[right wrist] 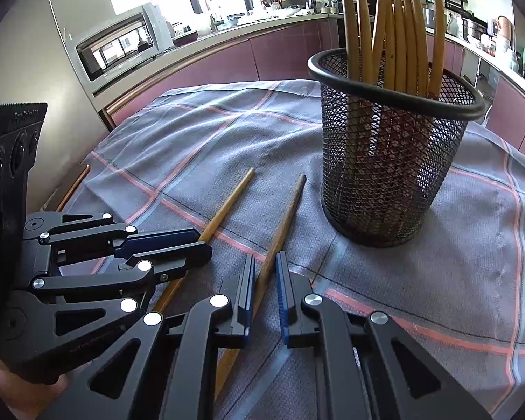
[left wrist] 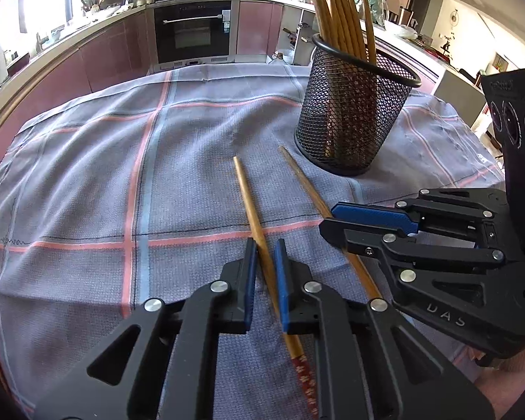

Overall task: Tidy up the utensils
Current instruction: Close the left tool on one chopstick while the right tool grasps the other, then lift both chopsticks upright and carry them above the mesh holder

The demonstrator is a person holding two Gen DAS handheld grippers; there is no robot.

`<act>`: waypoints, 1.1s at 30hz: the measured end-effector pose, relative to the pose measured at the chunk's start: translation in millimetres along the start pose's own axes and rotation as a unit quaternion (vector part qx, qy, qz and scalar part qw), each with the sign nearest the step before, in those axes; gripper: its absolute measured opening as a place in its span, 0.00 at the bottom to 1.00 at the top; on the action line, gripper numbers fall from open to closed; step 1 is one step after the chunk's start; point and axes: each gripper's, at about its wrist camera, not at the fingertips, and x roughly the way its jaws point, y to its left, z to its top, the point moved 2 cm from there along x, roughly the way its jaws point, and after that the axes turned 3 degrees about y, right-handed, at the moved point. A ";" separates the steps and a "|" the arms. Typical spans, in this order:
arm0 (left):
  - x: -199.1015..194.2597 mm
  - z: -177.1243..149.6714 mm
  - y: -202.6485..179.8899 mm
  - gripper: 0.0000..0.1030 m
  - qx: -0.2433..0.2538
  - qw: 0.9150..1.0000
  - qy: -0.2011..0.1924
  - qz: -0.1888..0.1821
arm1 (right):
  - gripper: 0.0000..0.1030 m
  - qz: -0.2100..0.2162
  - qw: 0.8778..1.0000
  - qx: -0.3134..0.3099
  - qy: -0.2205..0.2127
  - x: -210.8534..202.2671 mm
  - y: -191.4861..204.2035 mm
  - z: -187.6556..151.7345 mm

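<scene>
Two wooden chopsticks lie side by side on the checked cloth in front of a black mesh holder (left wrist: 350, 115) (right wrist: 388, 161) that holds several more chopsticks upright. My left gripper (left wrist: 264, 255) straddles the left chopstick (left wrist: 252, 206) (right wrist: 224, 210), its blue pads a little apart on either side of it. My right gripper (right wrist: 265, 269), also seen in the left wrist view (left wrist: 327, 218), straddles the right chopstick (right wrist: 283, 224) (left wrist: 304, 182) in the same way. Both chopsticks rest on the cloth.
The grey cloth with pink and blue lines (left wrist: 105, 175) covers the table. Kitchen counters, an oven (left wrist: 192, 31) and a microwave (right wrist: 122, 45) stand behind. The table edge runs along the left (right wrist: 73, 185).
</scene>
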 end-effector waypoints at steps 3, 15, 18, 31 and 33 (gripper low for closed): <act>0.1 0.5 1.5 0.08 -0.008 1.000 0.000 -0.003 | 0.09 0.006 1.000 0.005 -0.003 -2.7 -2.5 -0.5; -10.7 2.1 3.2 0.07 -0.016 1.000 -0.010 -0.009 | 0.06 0.045 0.998 0.008 -0.037 -27.9 -7.0 -0.9; -17.9 3.6 2.6 0.07 -0.017 1.000 -0.018 -0.010 | 0.06 0.049 0.998 0.005 -0.047 -35.5 -7.4 -1.5; -46.9 12.5 -2.5 0.07 -0.018 0.998 -0.047 -0.029 | 0.06 0.051 0.995 0.011 -0.089 -63.8 -12.3 1.4; -51.6 13.7 -3.8 0.07 -0.017 0.998 -0.052 -0.030 | 0.06 0.050 0.994 0.012 -0.093 -67.0 -13.9 2.1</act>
